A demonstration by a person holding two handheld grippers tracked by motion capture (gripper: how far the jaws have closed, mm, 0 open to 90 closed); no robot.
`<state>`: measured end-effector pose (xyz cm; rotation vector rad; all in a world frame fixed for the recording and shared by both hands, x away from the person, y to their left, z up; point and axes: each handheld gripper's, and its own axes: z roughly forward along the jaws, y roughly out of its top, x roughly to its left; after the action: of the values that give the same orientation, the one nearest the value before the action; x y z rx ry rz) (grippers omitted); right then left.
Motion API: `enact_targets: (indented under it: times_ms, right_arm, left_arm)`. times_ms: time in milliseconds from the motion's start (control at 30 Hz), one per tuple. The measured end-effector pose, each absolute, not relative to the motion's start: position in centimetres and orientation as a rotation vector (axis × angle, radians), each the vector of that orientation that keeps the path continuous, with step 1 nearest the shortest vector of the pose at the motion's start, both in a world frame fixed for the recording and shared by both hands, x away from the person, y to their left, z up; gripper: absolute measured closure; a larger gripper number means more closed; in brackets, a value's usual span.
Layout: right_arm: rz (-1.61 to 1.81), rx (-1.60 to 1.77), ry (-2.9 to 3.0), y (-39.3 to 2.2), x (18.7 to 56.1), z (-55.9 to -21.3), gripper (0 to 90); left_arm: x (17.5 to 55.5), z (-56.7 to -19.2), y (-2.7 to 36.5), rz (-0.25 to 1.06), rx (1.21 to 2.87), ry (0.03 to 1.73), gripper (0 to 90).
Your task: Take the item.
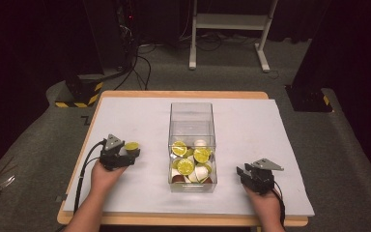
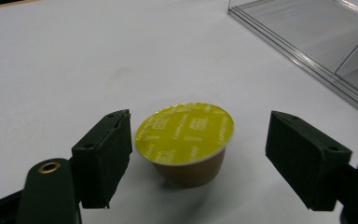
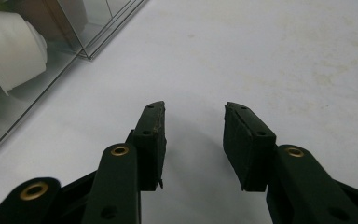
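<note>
A brown coffee capsule with a yellow foil lid (image 2: 184, 135) stands upright on the white tabletop (image 1: 125, 116), left of a clear plastic box (image 1: 192, 116). My left gripper (image 2: 200, 119) is open around the capsule. One jaw stands close beside it and the other well apart from it. From above, the capsule (image 1: 131, 145) sits at the tip of the left gripper (image 1: 130, 152). My right gripper (image 3: 195, 109) rests open on the table right of the box, with nothing between its jaws; the high view shows it as well (image 1: 242, 172).
The box holds several capsules, some yellow-lidded (image 1: 186, 166), some white (image 1: 200, 171). A white capsule (image 3: 14, 49) lies behind the box wall (image 3: 98, 28). The box's edge (image 2: 307, 42) runs to the upper right of the left gripper. Cables and a white frame (image 1: 232, 21) stand beyond the table.
</note>
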<state>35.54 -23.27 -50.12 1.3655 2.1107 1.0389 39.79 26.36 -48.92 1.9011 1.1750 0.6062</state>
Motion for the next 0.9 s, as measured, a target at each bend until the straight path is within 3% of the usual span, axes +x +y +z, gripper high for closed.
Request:
enact_targets:
  times_ms: [900]
  right_arm:
    - [1.040,1.362,2.114,-23.3,35.6,-50.1,58.4]
  left_arm:
    - [37.7,-47.3,25.8,0.540,1.826,1.096,29.0]
